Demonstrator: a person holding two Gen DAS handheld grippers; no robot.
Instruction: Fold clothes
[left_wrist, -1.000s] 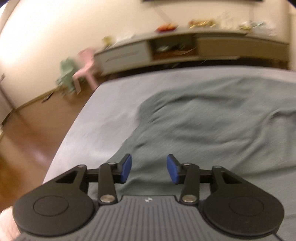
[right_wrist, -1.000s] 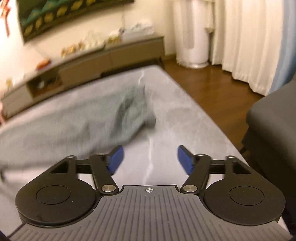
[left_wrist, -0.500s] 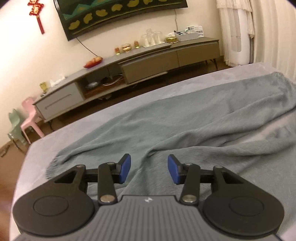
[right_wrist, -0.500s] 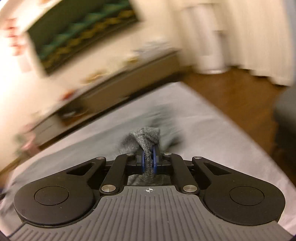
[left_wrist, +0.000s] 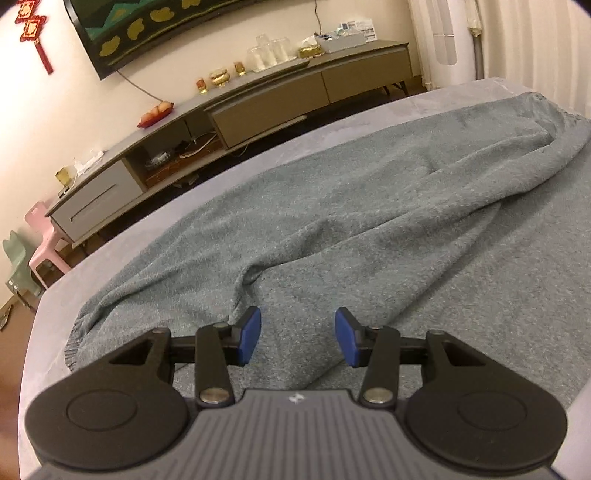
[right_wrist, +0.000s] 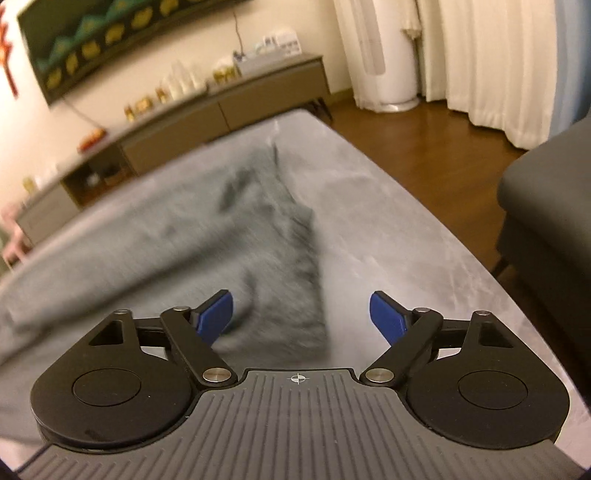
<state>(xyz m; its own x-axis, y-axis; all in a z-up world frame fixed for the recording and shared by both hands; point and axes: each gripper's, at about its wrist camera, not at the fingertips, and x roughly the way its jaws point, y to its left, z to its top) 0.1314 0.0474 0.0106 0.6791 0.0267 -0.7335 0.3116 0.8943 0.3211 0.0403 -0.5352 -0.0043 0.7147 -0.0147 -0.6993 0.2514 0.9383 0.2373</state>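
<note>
A grey-green knitted garment (left_wrist: 369, 206) lies spread with long folds on a pale grey surface (left_wrist: 51, 314). My left gripper (left_wrist: 297, 338) hovers low over the garment's near part. It is open, its blue pads apart with only flat cloth showing beneath them. In the right wrist view the garment's right end (right_wrist: 221, 236) is blurred. My right gripper (right_wrist: 301, 317) hangs over that end's near corner, its jaws opening wide. Cloth shows below the gap, but neither pad presses on it.
A long low cabinet (left_wrist: 277, 99) with small ornaments runs along the far wall. Pink (left_wrist: 40, 236) and green (left_wrist: 18, 266) small chairs stand at the left. A dark sofa (right_wrist: 546, 206), wood floor (right_wrist: 424, 147) and white curtains (right_wrist: 498, 55) lie to the right.
My left gripper swung from the surface's left edge rightwards over the garment and sank a little. My right gripper shut on a bunch of cloth, then let it go.
</note>
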